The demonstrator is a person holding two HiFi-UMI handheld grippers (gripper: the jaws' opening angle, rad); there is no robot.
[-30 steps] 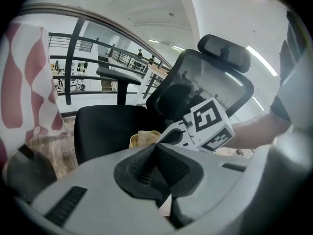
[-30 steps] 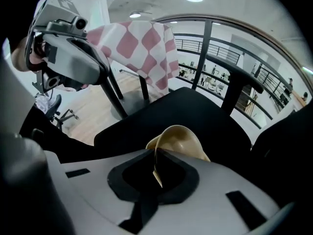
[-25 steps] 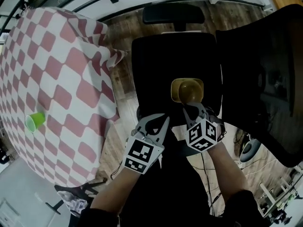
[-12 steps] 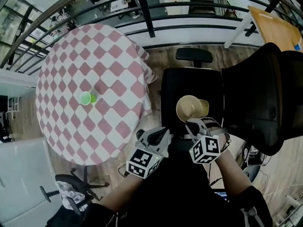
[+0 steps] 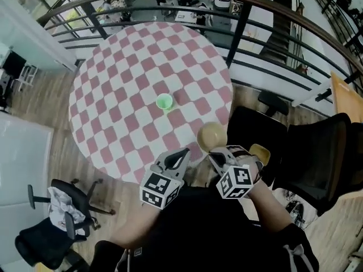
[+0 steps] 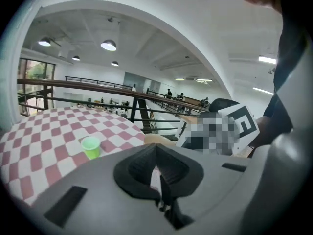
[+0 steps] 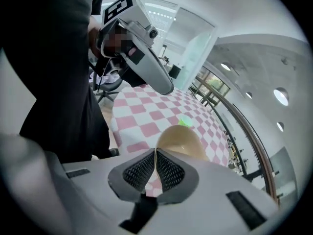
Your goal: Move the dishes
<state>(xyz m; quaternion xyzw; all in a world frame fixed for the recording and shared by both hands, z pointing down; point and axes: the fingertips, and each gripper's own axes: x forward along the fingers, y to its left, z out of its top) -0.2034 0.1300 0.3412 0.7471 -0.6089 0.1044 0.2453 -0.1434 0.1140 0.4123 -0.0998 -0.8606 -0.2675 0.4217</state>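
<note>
Clamping the rim of a tan round plastic bowl (image 5: 211, 136) in the right gripper (image 5: 218, 155) just over the near edge of the round pink-and-white checked table (image 5: 125, 89), with the left gripper (image 5: 182, 153) alongside, jaws pressed together and empty, and a small green plastic cup (image 5: 164, 101) upright mid-table.

We're up on a gallery level of a big open-plan office. A curved dark railing (image 5: 244, 24) sweeps from 10 round to 2 o'clock, with a lower floor of furniture beyond it at 12. Black office chairs (image 5: 317, 152) sit at 4 o'clock, a swivel chair (image 5: 42, 247) at 8, a wooden desk (image 5: 347, 98) at 3. Round ceiling lights (image 6: 108, 44) glow overhead, there's plank floor (image 5: 34, 95) at 9, and a round table (image 5: 113, 95) in pink-and-white checks at 11.
</note>
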